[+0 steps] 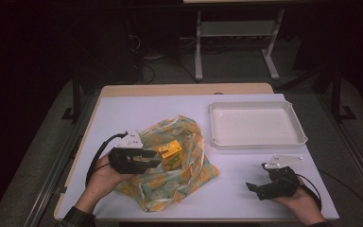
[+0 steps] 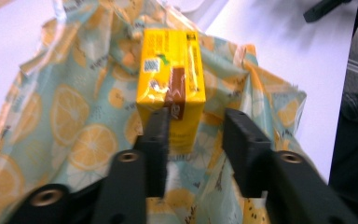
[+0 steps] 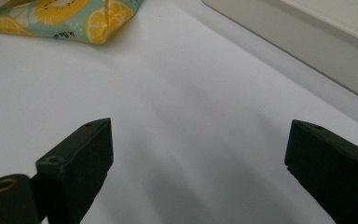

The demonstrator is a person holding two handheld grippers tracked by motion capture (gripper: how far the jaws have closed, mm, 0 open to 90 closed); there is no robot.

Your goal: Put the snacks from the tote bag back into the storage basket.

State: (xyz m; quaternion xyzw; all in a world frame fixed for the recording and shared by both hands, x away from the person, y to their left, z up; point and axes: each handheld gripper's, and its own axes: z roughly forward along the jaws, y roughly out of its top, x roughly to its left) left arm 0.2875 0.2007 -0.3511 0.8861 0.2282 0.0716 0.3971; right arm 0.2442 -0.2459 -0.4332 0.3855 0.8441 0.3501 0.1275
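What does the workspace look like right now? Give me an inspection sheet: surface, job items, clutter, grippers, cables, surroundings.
Surface: table under a white cover, wooden edge showing at the far side.
Job's things: yellow carton standing on the lemon-print bag; white tray at far right, nothing in it.
Clutter: nothing seen.
Grippers: left gripper at the carton, jaws apart around its lower end; whether they press on it is unclear. Right gripper wide open over bare cover, holding nothing.
Cables: a black cable trails from the left gripper; another at the right wrist.
Surroundings: dark room, a white table frame beyond, grey floor.
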